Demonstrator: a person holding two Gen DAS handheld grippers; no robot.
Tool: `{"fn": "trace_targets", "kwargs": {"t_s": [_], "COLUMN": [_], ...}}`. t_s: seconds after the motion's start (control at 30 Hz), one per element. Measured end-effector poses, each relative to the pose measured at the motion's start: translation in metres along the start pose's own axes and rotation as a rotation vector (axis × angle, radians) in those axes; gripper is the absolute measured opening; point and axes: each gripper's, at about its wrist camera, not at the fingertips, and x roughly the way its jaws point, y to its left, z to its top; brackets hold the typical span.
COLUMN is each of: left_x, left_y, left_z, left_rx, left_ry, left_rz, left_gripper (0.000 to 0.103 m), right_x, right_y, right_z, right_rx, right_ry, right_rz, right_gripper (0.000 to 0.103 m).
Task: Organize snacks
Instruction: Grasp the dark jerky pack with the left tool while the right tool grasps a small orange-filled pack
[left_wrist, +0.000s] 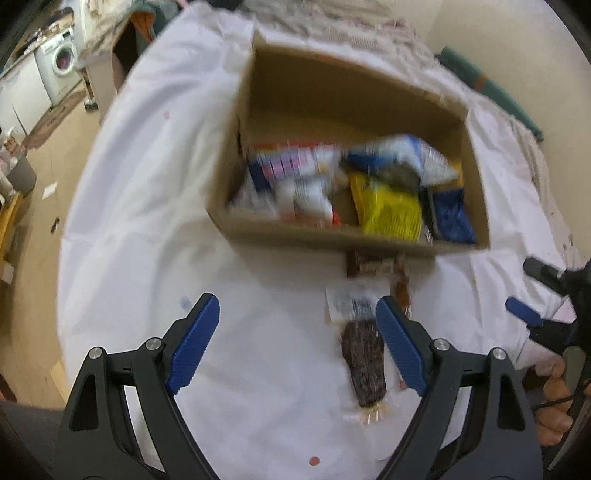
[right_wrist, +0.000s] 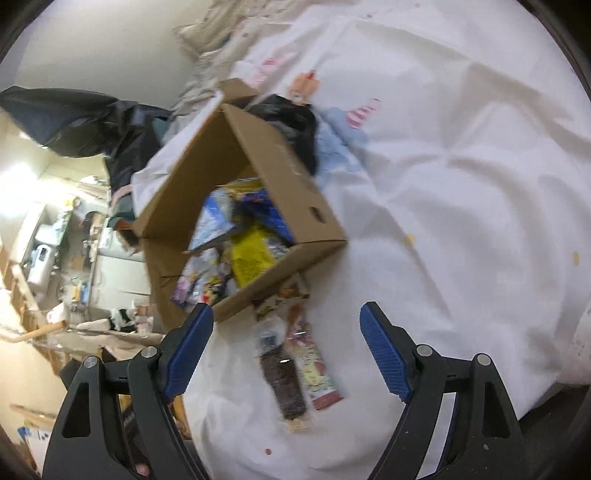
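Dark snack packet (left_wrist: 364, 363) label blurred; box (left_wrist: 317, 232) packets unreadable

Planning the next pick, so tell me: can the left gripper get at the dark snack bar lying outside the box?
Probably yes: the left gripper is open, and the dark snack bar lies uncovered on the sheet.

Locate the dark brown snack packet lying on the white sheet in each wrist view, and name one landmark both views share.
Left wrist: the dark brown snack packet lies low and right of centre, just inside the left gripper's right-hand finger.
Right wrist: the packet lies low and centre, between the open fingers of the right gripper, beside a red-edged packet.
Shared landmark: the cardboard box of snacks, just beyond it.
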Motion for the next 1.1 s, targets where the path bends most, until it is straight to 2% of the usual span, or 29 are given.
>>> {"fn": "trace_targets", "kwargs": {"t_s": [0.03,0.1,0.13,0.43,0.5,0.67,0.77,0.83,0.97,1.1], "left_x": [0.007,0.030,0.038,0.075,0.080,0.080,0.075,0.069,0.061,0.063], "left_y": [-0.003,-0.015,-0.020,-0.055,-0.060,-0.055,-0.042,-0.036,-0.023,-0.029], "left_z": [-0.004,-0.016,-0.020,-0.035,-0.038,-0.038,-0.039,-0.041,-0.044,-0.043], "left_rx": [-0.003,0.023,0.034,0.073,0.110,0.097,0.075,0.074,0.046,0.027], "left_ry": [0.016,0.081,0.107,0.246,0.233,0.238,0.241,0.243,0.240,0.225], "left_rz": [0.001,0.017,0.016,-0.061,-0.009,0.029,0.042,0.057,0.073,0.048], "left_gripper": [0.080,0.067,0.065,0.066,0.066,0.065,0.056,0.054,0.057,0.077], "right_x": [0.003,0.006,0.007,0.009,0.009,0.010,0.011,0.011,0.015,0.020], "right_y": [0.000,0.001,0.002,0.007,0.006,0.007,0.006,0.007,0.013,0.019], "right_z": [0.000,0.000,0.000,-0.003,-0.003,-0.003,-0.002,-0.002,-0.003,-0.005], "right_rx": [0.001,-0.013,-0.026,-0.078,-0.073,-0.076,-0.065,-0.059,-0.067,-0.089], "right_ry": [0.004,0.009,0.010,0.012,0.013,0.006,0.011,0.012,0.022,0.034], "right_rz": [-0.009,-0.021,-0.033,-0.064,-0.067,-0.089,-0.083,-0.075,-0.062,-0.062], "right_gripper": [0.084,0.084,0.084,0.084,0.084,0.084,0.084,0.084,0.084,0.084]}}
